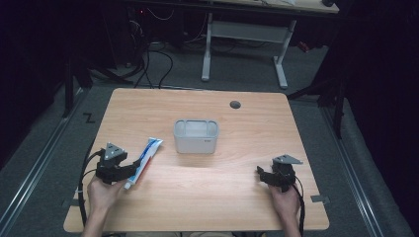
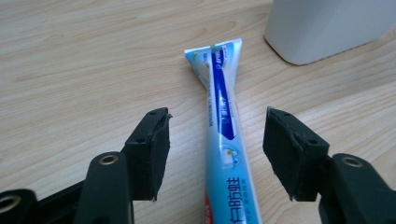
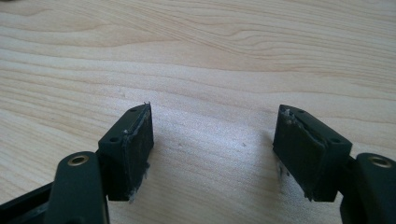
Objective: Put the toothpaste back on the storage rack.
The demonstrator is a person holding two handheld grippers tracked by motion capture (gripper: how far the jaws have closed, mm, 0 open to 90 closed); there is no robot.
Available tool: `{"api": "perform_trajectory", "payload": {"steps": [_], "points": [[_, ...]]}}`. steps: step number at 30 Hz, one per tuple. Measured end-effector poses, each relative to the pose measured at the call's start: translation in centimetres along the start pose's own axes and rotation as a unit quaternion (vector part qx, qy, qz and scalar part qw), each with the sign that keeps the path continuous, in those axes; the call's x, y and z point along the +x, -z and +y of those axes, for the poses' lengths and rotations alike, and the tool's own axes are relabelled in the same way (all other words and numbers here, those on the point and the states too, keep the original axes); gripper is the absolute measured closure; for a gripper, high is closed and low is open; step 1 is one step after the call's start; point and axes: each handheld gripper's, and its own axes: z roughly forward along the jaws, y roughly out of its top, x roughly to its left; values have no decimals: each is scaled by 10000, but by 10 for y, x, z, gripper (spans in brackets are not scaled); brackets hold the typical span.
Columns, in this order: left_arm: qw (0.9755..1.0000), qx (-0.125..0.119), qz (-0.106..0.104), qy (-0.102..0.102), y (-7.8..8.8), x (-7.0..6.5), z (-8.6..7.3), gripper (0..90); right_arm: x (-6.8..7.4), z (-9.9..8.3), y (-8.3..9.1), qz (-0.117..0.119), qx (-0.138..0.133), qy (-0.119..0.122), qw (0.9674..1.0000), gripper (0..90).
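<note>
Your left gripper (image 2: 215, 149) is released, jaws straddling the toothpaste tube (image 2: 223, 140) with a clear gap on each side, pads not touching it. No earlier picture, so only this: tube lies between the jaws, not grasped. It lies flat on the tabletop (image 1: 207, 197) at the near left, crimped end pointing far-right toward the white bin (image 1: 196, 136), cap end near your left hand (image 1: 101, 192). That lineup suits a side pinch across the tube's body, likely for dropping it in the bin.

Tube look: white and light blue with a dark blue stripe down the middle, red near the cap end, flat crimp at the far end, soft-sided.

Your right gripper (image 3: 212, 154) is released too, nothing between the jaws, parked over bare wood at the near right, out of the way.
</note>
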Motion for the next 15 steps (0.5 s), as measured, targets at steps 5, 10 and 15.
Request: {"api": "perform_trajectory", "payload": {"steps": [5,10,15], "points": [[9999,71,-10,-123,-7,-6,2,413,0,0,0,2,1,0,10000,286],[9995,278,66,-139,-14,-6,5,419,0,0,0,3,3,-3,10000,286],[9991,393,12,-138,-23,-7,11,418,0,0,0,-1,3,-8,10000,286]]}}
